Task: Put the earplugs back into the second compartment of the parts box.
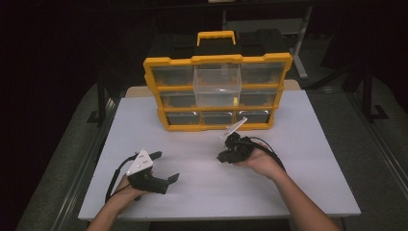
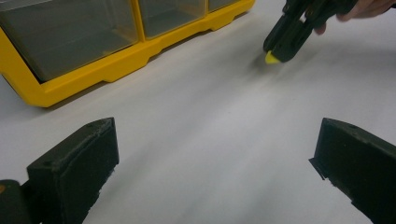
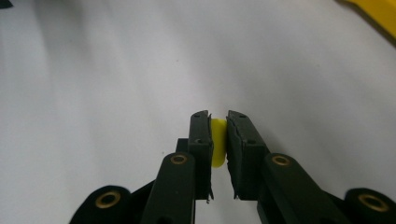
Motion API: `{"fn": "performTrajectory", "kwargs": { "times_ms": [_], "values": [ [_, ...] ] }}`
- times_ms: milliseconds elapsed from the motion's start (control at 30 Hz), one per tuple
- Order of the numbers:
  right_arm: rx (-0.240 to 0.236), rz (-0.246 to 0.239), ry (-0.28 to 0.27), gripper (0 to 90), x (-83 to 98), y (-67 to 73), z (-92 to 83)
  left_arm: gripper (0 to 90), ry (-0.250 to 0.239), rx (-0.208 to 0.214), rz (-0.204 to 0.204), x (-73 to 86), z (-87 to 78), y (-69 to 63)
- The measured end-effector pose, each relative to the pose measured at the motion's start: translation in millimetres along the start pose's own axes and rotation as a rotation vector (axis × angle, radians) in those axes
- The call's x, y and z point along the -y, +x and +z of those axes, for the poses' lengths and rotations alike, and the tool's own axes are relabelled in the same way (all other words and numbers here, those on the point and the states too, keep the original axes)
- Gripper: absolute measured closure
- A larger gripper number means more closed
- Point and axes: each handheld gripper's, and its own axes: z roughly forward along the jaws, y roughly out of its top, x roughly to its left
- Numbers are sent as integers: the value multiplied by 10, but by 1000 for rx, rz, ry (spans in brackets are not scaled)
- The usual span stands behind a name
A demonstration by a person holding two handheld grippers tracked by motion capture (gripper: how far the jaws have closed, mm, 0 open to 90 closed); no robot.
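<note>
A small yellow piece (image 3: 217, 142) is pinched between the black jaws of my right gripper (image 3: 218, 122), which is shut on it just above the white table. From the left gripper view the same yellow piece (image 2: 271, 58) pokes out of the right gripper's tip (image 2: 285, 44). In the high view the right gripper (image 1: 226, 155) sits in front of the yellow organizer case (image 1: 217, 91). My left gripper (image 1: 163, 167) rests at the table's front left, jaws wide apart with nothing between them; its jaws also frame bare table in its own view (image 2: 215, 154).
The organizer stands upright at the back of the white table (image 1: 298, 159), with several clear drawers. One clear drawer (image 1: 216, 84) at the top middle is pulled out, a small yellow item (image 1: 235, 101) at its lower right. Dark floor surrounds the table.
</note>
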Motion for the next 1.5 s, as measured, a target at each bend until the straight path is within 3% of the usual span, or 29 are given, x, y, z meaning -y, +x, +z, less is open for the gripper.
{"fn": "performTrajectory", "kwargs": {
  "times_ms": [733,1400,1500],
  "values": [
    [-7,3,-43,789,-120,-133,-667,2,-1,0,3,-3,4,-8],
    [18,14,-34,789,-324,-235,-1280,2,1,-3,0,-3,7,-5],
    [25,-3,-31,790,-381,-242,-1391,2,-3,-3,-4,-4,7,-8]
  ]
}}
